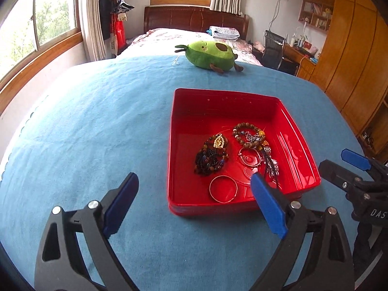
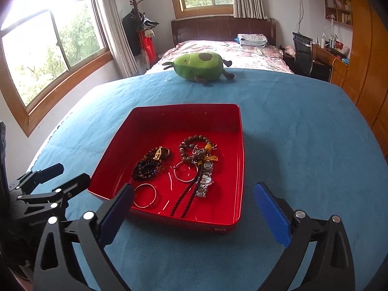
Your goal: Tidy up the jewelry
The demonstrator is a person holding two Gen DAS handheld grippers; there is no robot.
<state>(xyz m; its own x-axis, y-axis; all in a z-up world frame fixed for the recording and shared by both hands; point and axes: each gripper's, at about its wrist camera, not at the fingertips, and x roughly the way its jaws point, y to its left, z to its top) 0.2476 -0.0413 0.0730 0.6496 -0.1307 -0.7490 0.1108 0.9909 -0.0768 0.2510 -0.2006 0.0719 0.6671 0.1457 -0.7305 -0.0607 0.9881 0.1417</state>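
A red tray (image 1: pixel 218 92) (image 2: pixel 184 108) sits on the blue cloth. In it lie a dark bead necklace with a gold pendant (image 1: pixel 211 155) (image 2: pixel 150 163), a brown bead bracelet (image 1: pixel 247 133) (image 2: pixel 194 143), a silver bangle (image 1: pixel 223 189) (image 2: pixel 145 195), a thinner silver hoop (image 1: pixel 249 157) (image 2: pixel 186 173), a metal watch (image 1: pixel 271 162) (image 2: pixel 206 181) and a dark cord (image 2: pixel 186 198). My left gripper (image 1: pixel 194 178) (image 2: pixel 68 173) stands open at the tray's near left corner, holding nothing. At the near right side, my right gripper (image 2: pixel 194 188) (image 1: pixel 339 165) is open and empty too.
A green avocado plush (image 1: pixel 208 53) (image 2: pixel 198 66) lies at the far edge of the blue cloth (image 1: pixel 97 121). Beyond it is a bed (image 2: pixel 230 48). Windows are on the left; a wooden wardrobe (image 1: pixel 351 60), desk and chair on the right.
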